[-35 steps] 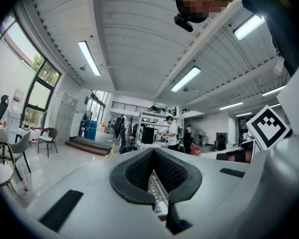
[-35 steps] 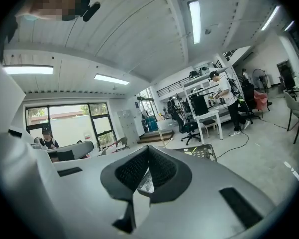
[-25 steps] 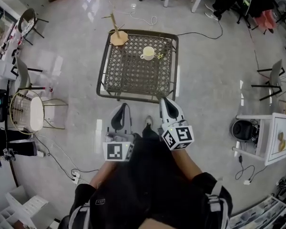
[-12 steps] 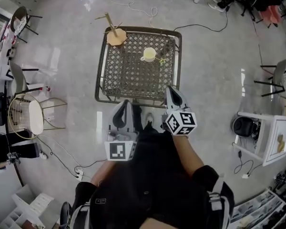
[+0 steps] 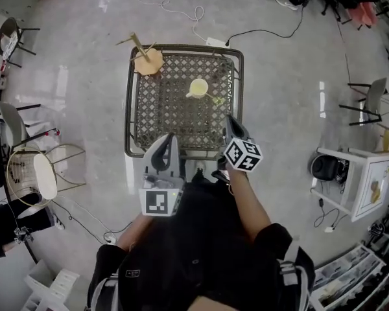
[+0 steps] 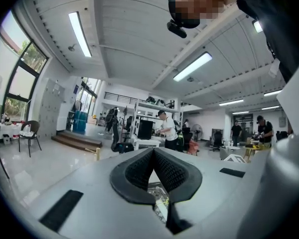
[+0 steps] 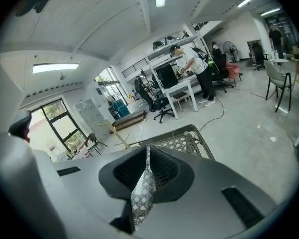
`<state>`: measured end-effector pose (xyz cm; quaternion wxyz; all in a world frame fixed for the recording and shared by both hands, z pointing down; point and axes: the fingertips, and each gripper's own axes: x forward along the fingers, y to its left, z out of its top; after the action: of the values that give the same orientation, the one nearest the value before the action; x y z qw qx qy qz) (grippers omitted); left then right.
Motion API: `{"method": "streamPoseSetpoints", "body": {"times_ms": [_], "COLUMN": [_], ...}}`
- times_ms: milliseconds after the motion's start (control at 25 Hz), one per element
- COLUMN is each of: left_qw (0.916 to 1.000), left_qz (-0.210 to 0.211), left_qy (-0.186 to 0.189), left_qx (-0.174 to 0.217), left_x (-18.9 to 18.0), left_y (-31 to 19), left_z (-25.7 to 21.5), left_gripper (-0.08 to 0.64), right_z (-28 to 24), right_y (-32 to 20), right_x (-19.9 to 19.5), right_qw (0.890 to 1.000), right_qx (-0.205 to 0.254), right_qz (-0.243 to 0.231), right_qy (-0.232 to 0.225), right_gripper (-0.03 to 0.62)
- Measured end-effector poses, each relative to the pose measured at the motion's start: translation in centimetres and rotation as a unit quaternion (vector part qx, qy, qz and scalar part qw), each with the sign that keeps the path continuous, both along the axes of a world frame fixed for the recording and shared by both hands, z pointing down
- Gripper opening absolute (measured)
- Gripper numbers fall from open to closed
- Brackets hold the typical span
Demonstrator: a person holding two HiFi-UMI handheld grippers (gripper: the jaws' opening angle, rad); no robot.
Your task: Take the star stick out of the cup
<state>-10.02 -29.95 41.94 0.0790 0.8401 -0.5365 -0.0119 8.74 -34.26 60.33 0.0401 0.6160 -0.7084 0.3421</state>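
Cup [image 5: 199, 87] with star stick [image 5: 216, 98] on table [image 5: 162, 112] (left tool [image 5: 169, 138], right tool [image 5: 231, 119] closed)

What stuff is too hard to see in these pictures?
- Star stick: head view, too small to show its star.
- Inside of the cup: head view, too small.
- Cup in the right gripper view: hidden behind that gripper's own body.
- Table near edge: head view, partly covered by the right gripper.
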Motion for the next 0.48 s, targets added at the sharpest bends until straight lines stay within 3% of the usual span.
{"method": "streamPoseSetpoints", "body": {"times_ms": [240, 480], "left_qw": [0.9997, 0.9991], "left_qz": [0.01, 0.011], "left_qy": [-0.005, -0.003], "left_qx": [-0.023, -0.04], "left_x": [-0.7, -1.1], "left_y": [-3.9, -5.9], "left_z": [1.8, 3.1], "left_gripper": [0.015, 0.015], "right_z": [6.7, 10.7], "right_y": [-3.2, -5.4], "right_x": [0.8, 1.5], "right_qw": [0.997, 0.991], "right_qx": [-0.072, -0.113], "right_qz": [0.028, 0.055], "right_qy": [-0.02, -0.048], "right_gripper": [0.054, 0.079]}}
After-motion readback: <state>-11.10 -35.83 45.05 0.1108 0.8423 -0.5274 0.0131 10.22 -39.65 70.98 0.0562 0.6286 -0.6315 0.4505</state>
